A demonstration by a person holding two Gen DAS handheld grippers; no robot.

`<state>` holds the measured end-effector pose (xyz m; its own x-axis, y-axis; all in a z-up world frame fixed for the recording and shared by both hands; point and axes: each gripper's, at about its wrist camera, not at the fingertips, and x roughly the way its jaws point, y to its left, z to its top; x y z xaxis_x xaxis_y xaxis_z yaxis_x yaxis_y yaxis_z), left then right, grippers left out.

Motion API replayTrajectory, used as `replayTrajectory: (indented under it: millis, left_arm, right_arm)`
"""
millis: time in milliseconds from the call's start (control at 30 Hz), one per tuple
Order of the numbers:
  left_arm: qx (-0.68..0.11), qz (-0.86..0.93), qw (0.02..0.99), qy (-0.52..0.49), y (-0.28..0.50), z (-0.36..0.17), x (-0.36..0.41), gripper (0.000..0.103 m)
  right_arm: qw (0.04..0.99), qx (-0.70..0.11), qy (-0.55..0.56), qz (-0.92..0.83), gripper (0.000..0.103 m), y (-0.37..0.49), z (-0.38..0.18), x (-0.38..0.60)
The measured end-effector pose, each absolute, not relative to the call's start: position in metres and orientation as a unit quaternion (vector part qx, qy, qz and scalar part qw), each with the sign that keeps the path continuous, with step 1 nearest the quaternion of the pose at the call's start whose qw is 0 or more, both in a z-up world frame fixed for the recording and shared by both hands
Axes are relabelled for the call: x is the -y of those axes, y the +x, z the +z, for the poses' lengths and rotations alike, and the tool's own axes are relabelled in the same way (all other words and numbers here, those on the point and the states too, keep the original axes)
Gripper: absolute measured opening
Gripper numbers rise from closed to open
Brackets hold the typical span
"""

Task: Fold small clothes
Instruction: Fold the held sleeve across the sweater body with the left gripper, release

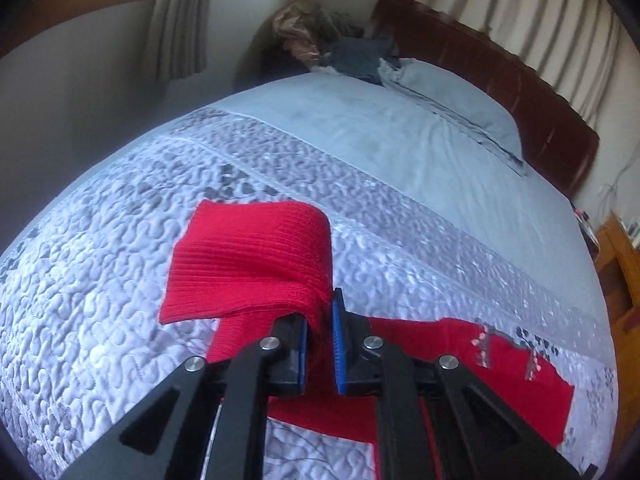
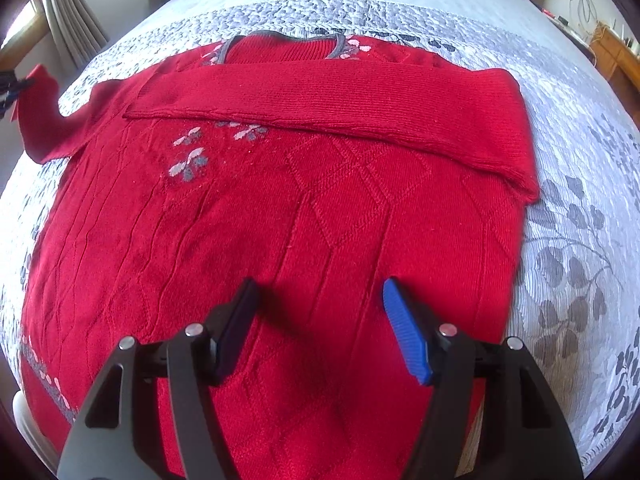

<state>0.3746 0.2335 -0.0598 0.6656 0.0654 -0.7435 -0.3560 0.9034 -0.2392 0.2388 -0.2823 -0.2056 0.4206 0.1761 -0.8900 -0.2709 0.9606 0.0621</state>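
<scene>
A red knitted sweater (image 2: pixel 280 208) with small pink and grey flowers lies flat on the bed. Its right sleeve (image 2: pixel 360 100) is folded across the chest. My left gripper (image 1: pixel 320 304) is shut on the cuff of the left sleeve (image 1: pixel 248 264), which hangs lifted above the quilt. In the right wrist view that raised left sleeve (image 2: pixel 44 112) shows at the far left edge, with the left gripper (image 2: pixel 12 88) holding its end. My right gripper (image 2: pixel 318 292) stands open just above the lower body of the sweater, with nothing between its fingers.
The bed carries a grey-white quilted cover (image 1: pixel 100 272) with leaf patterns and a pale blue sheet (image 1: pixel 360 128) beyond. A pile of clothes (image 1: pixel 332 40) lies by the dark wooden headboard (image 1: pixel 500 80). Curtains hang at the window, and a wooden cabinet (image 1: pixel 616 272) stands right of the bed.
</scene>
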Motion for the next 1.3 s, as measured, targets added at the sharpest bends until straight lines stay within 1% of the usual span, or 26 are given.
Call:
replayTrajectory:
  millis: [233,400,567,800,900,1000,1067,1133,1167,1200,1300]
  left_arm:
    - [-0.391,0.056,0.907,-0.144,0.383,-0.065,-0.136,0.010]
    - [-0.410,0.009,0.898,-0.161,0.394,-0.085,-0.078,0.010]
    - [-0.426,-0.026,0.891,-0.153,0.402,-0.103,-0.018,0.010]
    - [-0.464,-0.048,0.873,-0.145,0.412,-0.136,0.032,0.010]
    - [-0.496,-0.053,0.855,-0.142,0.417,-0.159,0.046,0.011]
    - [-0.538,-0.069,0.827,-0.146,0.416,-0.184,0.051,0.014]
    - [-0.544,-0.085,0.821,-0.152,0.408,-0.184,0.047,0.015]
    - [-0.536,-0.111,0.822,-0.159,0.397,-0.170,0.040,0.026]
    - [-0.529,-0.129,0.823,-0.164,0.390,-0.160,0.034,0.048]
    - [-0.513,-0.147,0.828,-0.172,0.383,-0.146,0.021,0.062]
    - [-0.477,-0.137,0.851,-0.170,0.372,-0.115,-0.016,0.061]
  right_arm:
    - [0.845,-0.517,-0.038,0.136,0.065,0.238,-0.206,0.284]
    - [0.845,-0.515,-0.031,0.139,0.065,0.237,-0.205,0.288]
    - [0.844,-0.515,-0.024,0.146,0.065,0.238,-0.205,0.291]
    - [0.844,-0.514,-0.013,0.153,0.065,0.238,-0.205,0.294]
    - [0.843,-0.515,-0.011,0.154,0.066,0.239,-0.205,0.294]
    - [0.843,-0.515,-0.012,0.154,0.066,0.240,-0.205,0.294]
    - [0.842,-0.516,-0.012,0.157,0.066,0.239,-0.205,0.294]
    - [0.841,-0.517,-0.010,0.161,0.066,0.240,-0.206,0.295]
    - [0.840,-0.517,-0.008,0.163,0.066,0.240,-0.206,0.296]
    - [0.839,-0.518,-0.007,0.165,0.066,0.242,-0.207,0.296]
    - [0.836,-0.522,-0.005,0.167,0.066,0.245,-0.207,0.297]
